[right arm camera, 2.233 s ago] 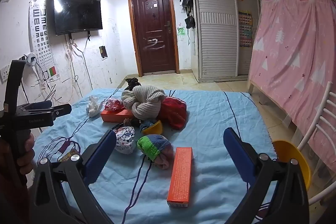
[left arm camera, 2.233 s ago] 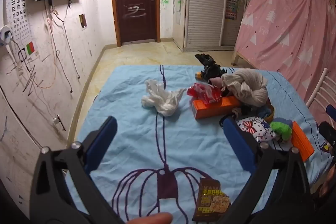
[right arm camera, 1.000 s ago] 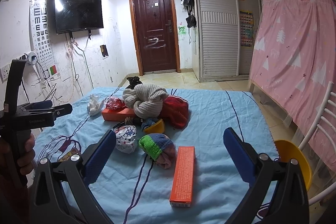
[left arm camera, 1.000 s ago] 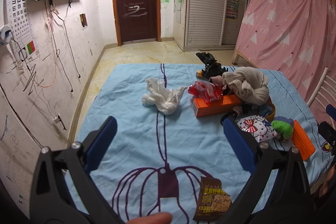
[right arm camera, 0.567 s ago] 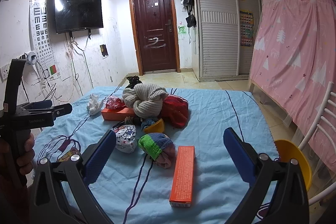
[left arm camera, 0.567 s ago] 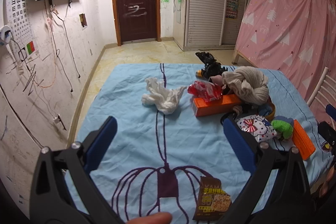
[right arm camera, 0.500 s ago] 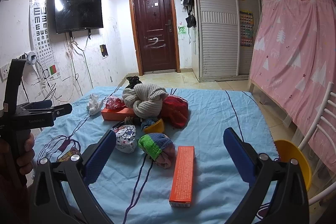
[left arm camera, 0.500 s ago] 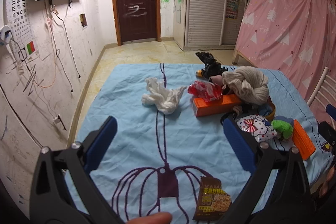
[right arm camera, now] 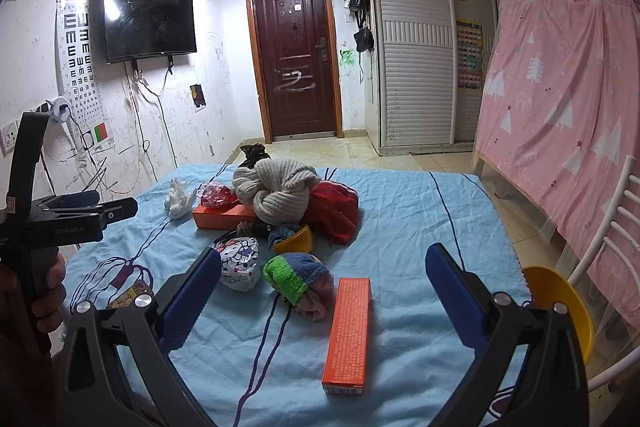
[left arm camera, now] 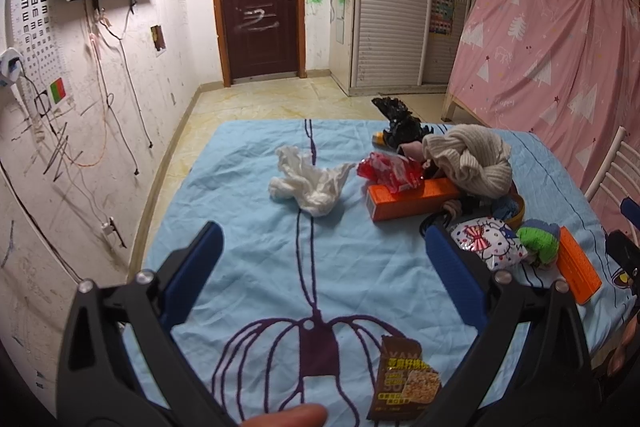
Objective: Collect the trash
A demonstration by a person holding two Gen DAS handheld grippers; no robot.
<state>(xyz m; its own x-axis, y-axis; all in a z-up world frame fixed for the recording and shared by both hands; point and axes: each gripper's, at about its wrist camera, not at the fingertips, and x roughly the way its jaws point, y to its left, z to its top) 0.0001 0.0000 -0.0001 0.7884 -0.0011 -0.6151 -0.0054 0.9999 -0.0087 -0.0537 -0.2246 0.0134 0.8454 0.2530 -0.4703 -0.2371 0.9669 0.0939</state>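
Blue cotton bedsheet [left arm camera: 248, 227] covers a table or bed, strewn with trash and clothes. Nearest the left gripper [left arm camera: 320, 259], whose jaws stand wide apart and empty, lies a brown snack wrapper [left arm camera: 404, 383], flat on the sheet at the near edge. Farther off sits a crumpled white tissue [left arm camera: 308, 183], and to its right a red plastic wrapper [left arm camera: 388, 171] rests on an orange carton [left arm camera: 412, 199]. A knotted beige knit garment [left arm camera: 468, 159] and a black plastic bag [left arm camera: 400, 123] lie beyond.

The right gripper [right arm camera: 320, 287], also wide apart and holding nothing, hovers over a second orange carton [right arm camera: 348, 331], beside a green and blue sock [right arm camera: 300, 279] and a cartoon-printed foil packet [right arm camera: 240, 263].

The trash looks light throughout. The wrapper is likely thin, slick and flat, so pinching a raised edge or corner suits it best. The tissue should be soft and yielding; any bunched peak gives a hold. The cartons look stiff and would take a grip across their narrow width.

Compared with the earlier frames, almost nothing differs: both grippers hover as before and no item has moved.
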